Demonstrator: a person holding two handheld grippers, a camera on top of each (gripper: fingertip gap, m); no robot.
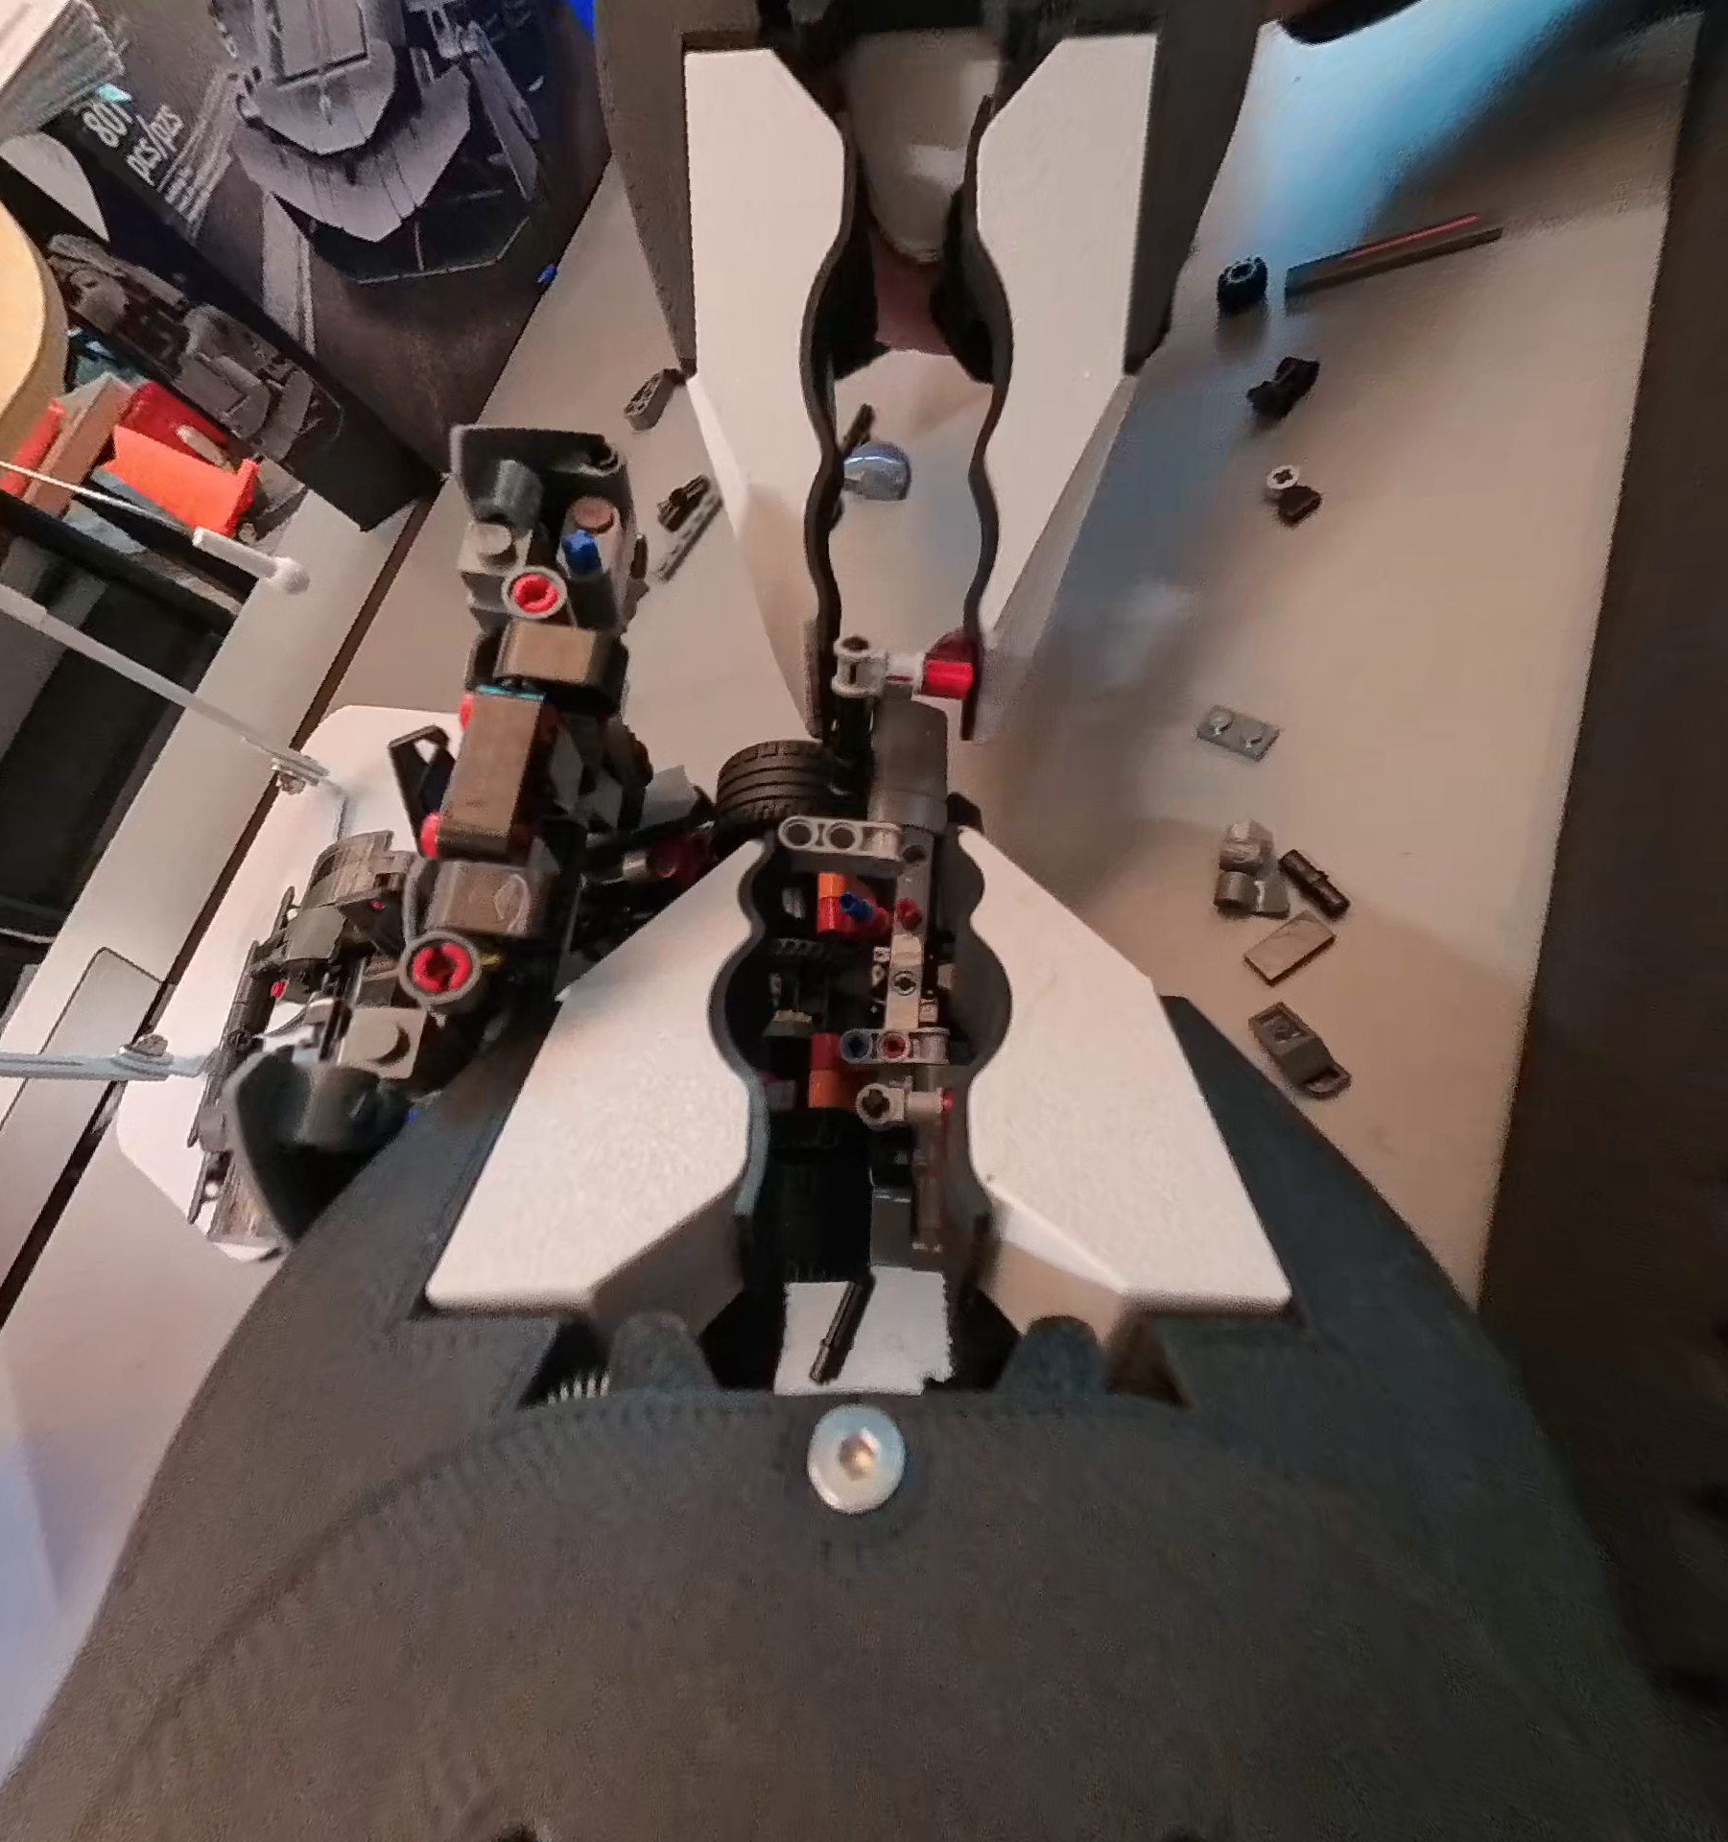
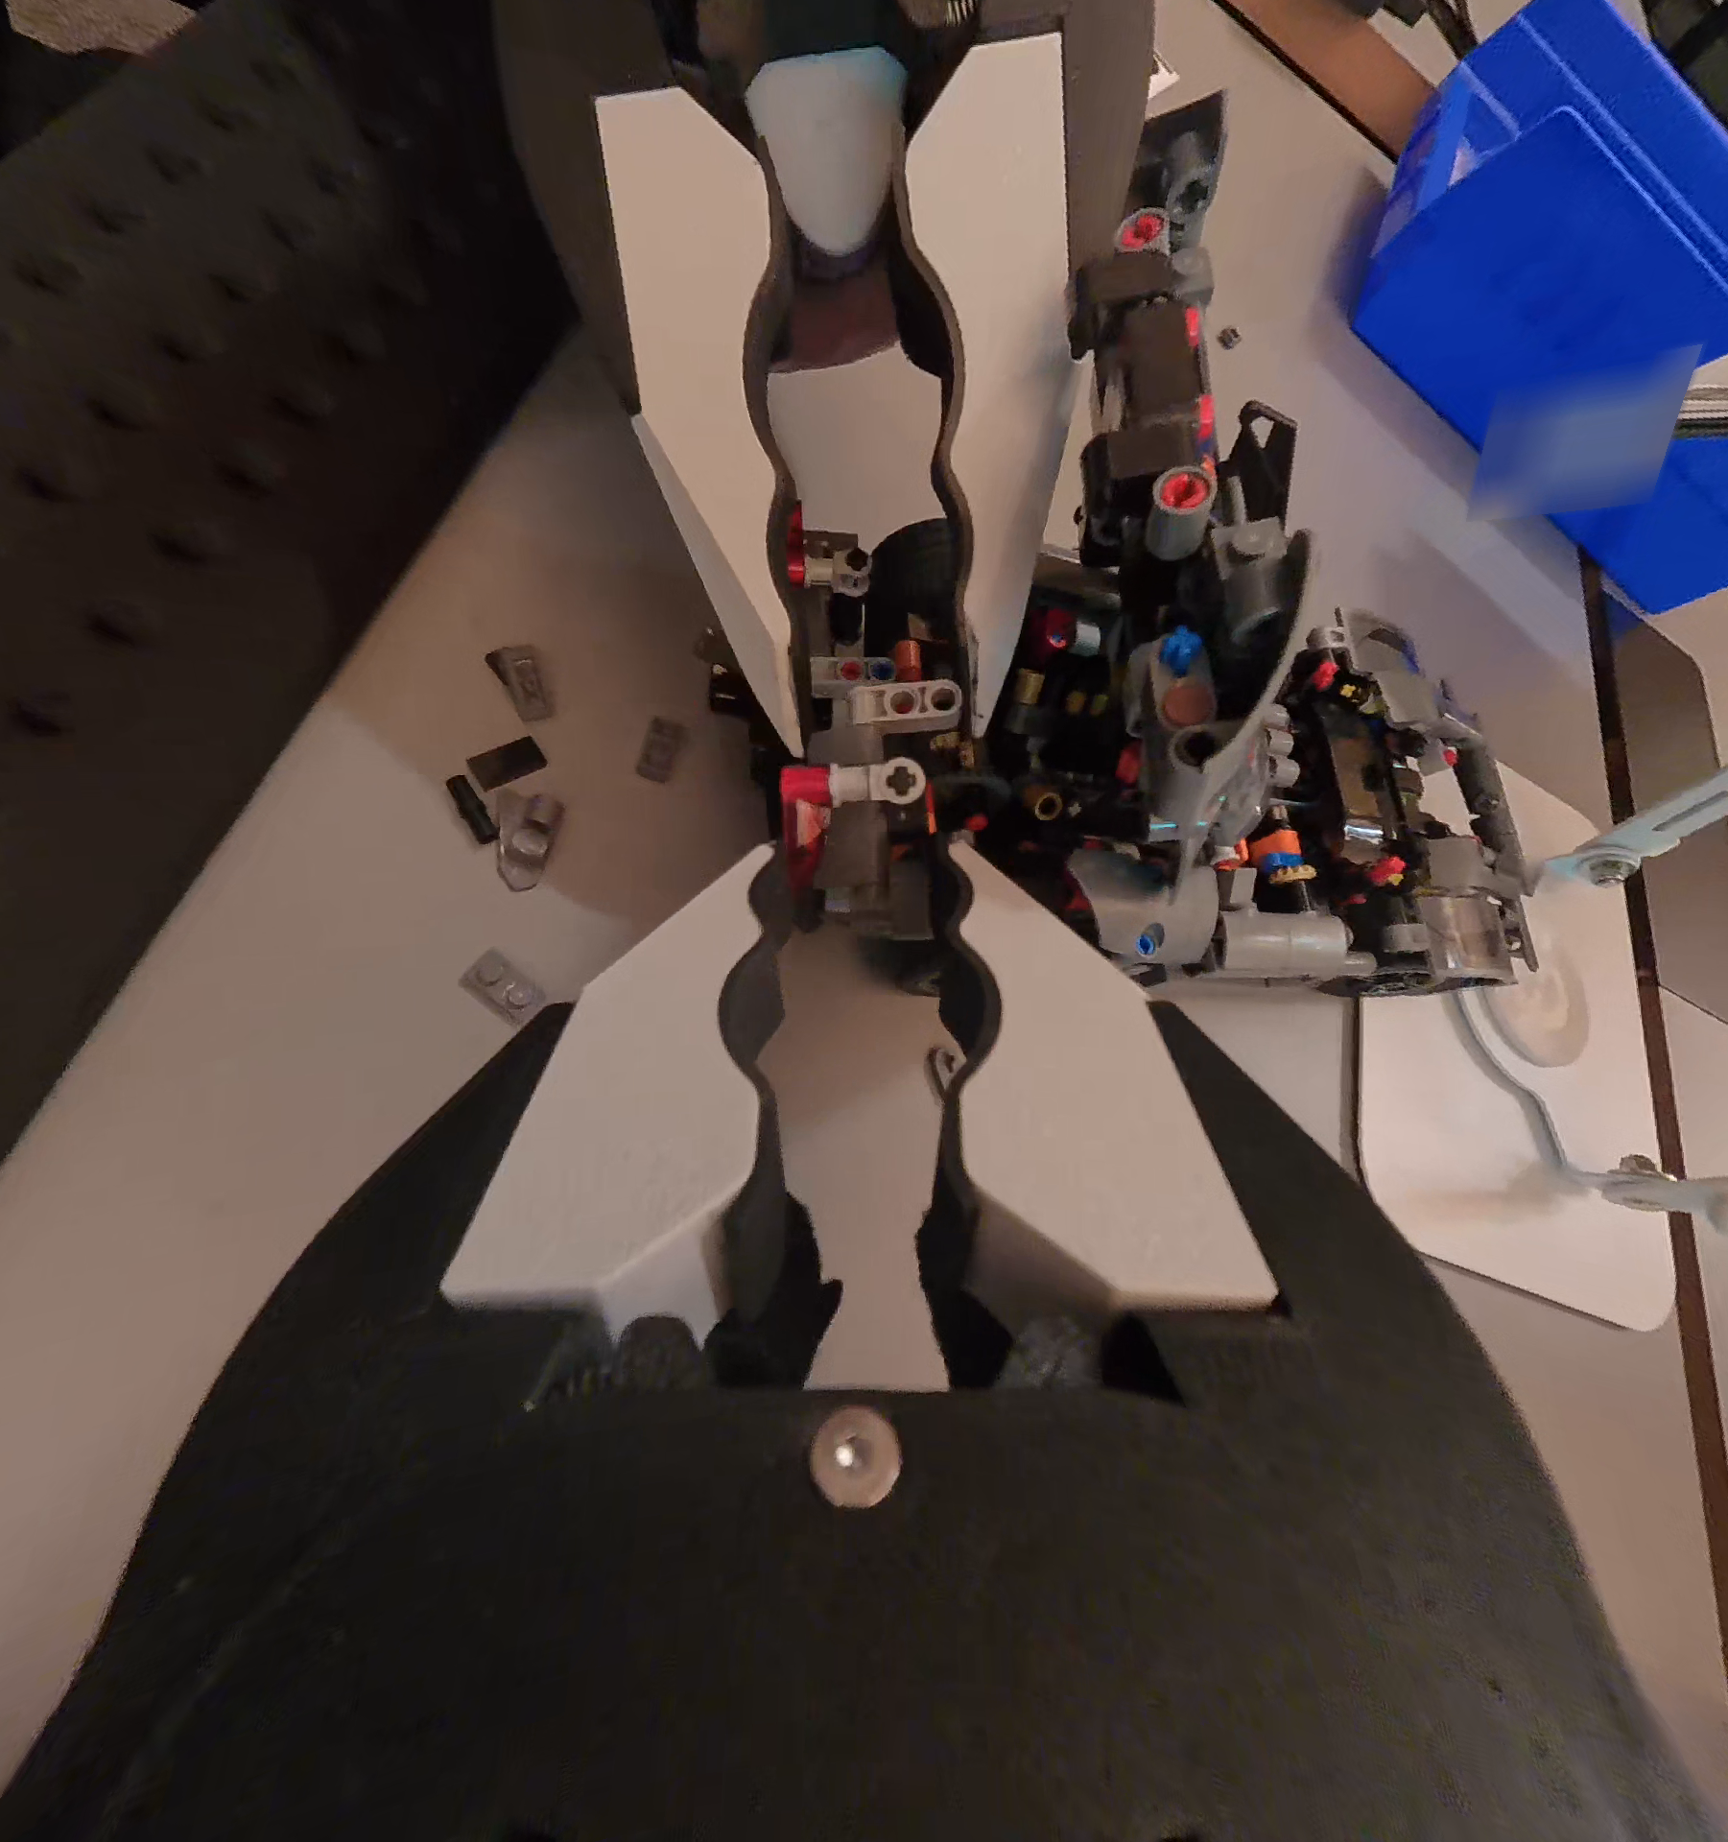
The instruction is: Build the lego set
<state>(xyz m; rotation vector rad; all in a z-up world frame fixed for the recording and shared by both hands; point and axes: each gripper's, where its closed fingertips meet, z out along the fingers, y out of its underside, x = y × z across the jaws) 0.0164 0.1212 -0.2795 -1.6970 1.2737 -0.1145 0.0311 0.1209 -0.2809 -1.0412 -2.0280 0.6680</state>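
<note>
Both tools meet nose to nose on the lego model [image 1: 869, 957]. The left gripper [image 1: 865, 847] pinches its chassis. The right gripper [image 2: 865, 857] pinches the red-tipped sub-assembly [image 2: 845, 807], likely pressing it home; alignment matters next. Loose pieces [image 1: 1273, 917] lie at three o'clock. Only the right wrist view shows a blue bin [image 2: 1577, 299] at one o'clock.

lego model [image 2: 1238, 758] sits on the table [image 2: 241, 1096], loose pieces [image 2: 516, 758] left of it, bin [image 2: 1587, 299] behind.
</note>
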